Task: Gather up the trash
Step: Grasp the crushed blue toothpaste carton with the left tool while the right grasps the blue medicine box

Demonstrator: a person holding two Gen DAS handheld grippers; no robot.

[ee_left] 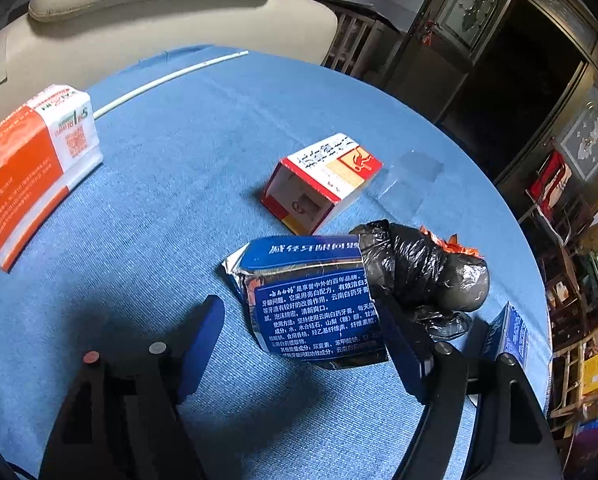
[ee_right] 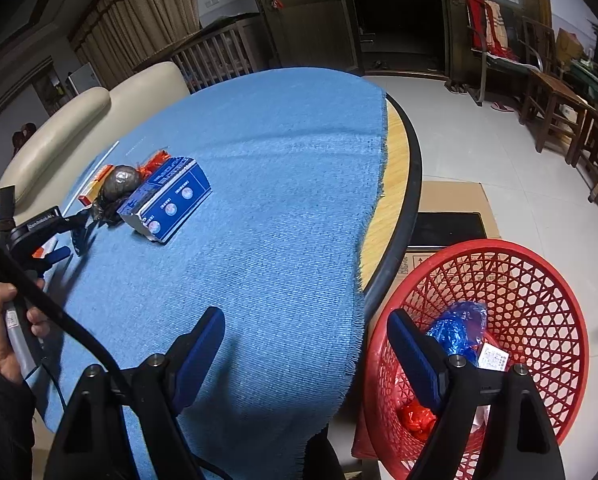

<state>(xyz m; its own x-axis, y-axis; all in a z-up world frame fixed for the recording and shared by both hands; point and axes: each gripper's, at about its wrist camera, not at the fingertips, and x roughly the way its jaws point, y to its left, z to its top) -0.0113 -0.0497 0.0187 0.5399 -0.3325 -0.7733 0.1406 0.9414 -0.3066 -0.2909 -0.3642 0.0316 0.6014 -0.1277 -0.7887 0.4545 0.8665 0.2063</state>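
A torn blue toothpaste box (ee_left: 319,300) is seen flat on the blue cloth (ee_left: 171,184), its long axis running from the left gripper (ee_left: 299,344) away to the right, its ripped silver end toward the left. White Chinese print covers its face. It lies between the widely parted fingers; whether the right pad touches it cannot be told, and it is not clamped. A black bag (ee_left: 423,268) rests against it. Beyond, a red-and-white carton (ee_left: 323,180) is laid open-end forward. A tissue pack (ee_left: 31,168) bears "1in5". The right gripper (ee_right: 303,352) is held wide apart, empty, beside a red basket (ee_right: 539,280).
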